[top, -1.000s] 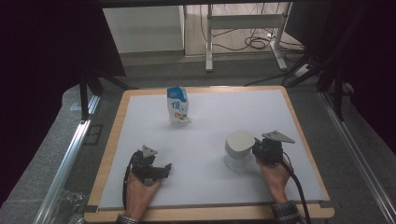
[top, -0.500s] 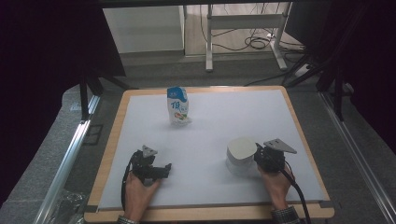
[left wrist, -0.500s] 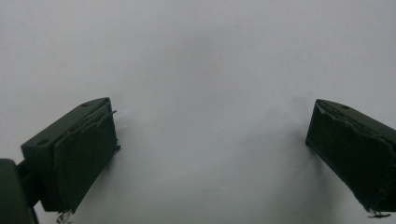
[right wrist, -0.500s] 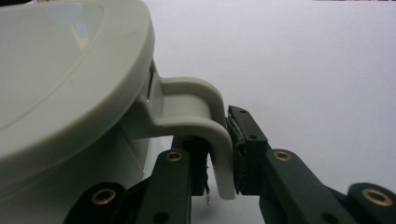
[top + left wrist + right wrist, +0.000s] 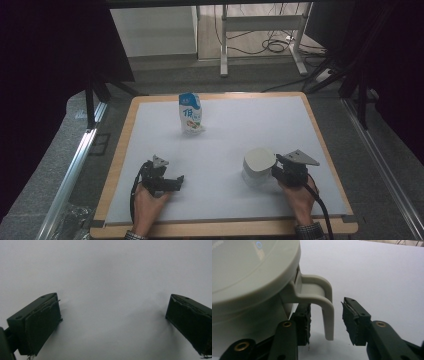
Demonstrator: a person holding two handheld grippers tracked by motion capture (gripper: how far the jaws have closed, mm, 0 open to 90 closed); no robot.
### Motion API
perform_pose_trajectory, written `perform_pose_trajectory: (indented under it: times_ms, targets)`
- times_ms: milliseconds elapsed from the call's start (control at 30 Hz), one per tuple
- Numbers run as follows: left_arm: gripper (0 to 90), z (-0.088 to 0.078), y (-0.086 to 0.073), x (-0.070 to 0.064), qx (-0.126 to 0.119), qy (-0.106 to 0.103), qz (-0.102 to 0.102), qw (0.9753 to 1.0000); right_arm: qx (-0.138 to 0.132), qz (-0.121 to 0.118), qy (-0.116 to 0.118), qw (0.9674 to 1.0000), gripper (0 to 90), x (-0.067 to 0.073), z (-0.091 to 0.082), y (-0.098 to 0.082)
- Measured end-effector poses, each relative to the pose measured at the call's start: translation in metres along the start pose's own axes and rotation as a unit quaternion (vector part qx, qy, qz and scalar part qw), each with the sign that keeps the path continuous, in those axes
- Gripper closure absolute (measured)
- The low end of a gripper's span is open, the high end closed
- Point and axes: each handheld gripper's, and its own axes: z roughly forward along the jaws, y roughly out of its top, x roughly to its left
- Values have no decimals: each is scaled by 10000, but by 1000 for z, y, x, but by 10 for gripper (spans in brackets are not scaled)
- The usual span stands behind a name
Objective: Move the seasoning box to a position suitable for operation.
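Right gripper [image 5: 325, 320] had just been opening, jaws loose either side of the mug [image 5: 249, 285] handle [image 5: 322, 297], nothing clamped.

The high view looks forward and down over the whole white table [image 5: 225, 125]. The left gripper view sits very close, facing bare tabletop, perhaps straight down. The right gripper view looks level at the cup [image 5: 249, 277], also seen from above [image 5: 258, 165].

One lidded cup [image 5: 259, 166], one snack bag [image 5: 190, 113], two grippers
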Motion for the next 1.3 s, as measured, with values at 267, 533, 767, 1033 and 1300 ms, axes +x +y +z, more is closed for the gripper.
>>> perform_pose_trajectory:
  times_ms: [267,533,767,1033,1300]
  targets:
    - [7,-1,1,0,53,-7,46,10000,88,-8,113,9999,497,-6,-4,-4]
    - [77,-9,6,9,86,-325,-1,9994,190,82,408,9990,424,-14,-9,-11]
    - [92,-11,11,9,1,-327,218,9992,173,142,621,9978,429,-16,-16,-12]
    - [82,-4,6,7,58,-207,396,9990,98,150,867,9961,514,-17,-27,-8]
    - [66,-2,0,9,-89,-253,372,9989,123,-105,878,9960,655,-17,-39,7]
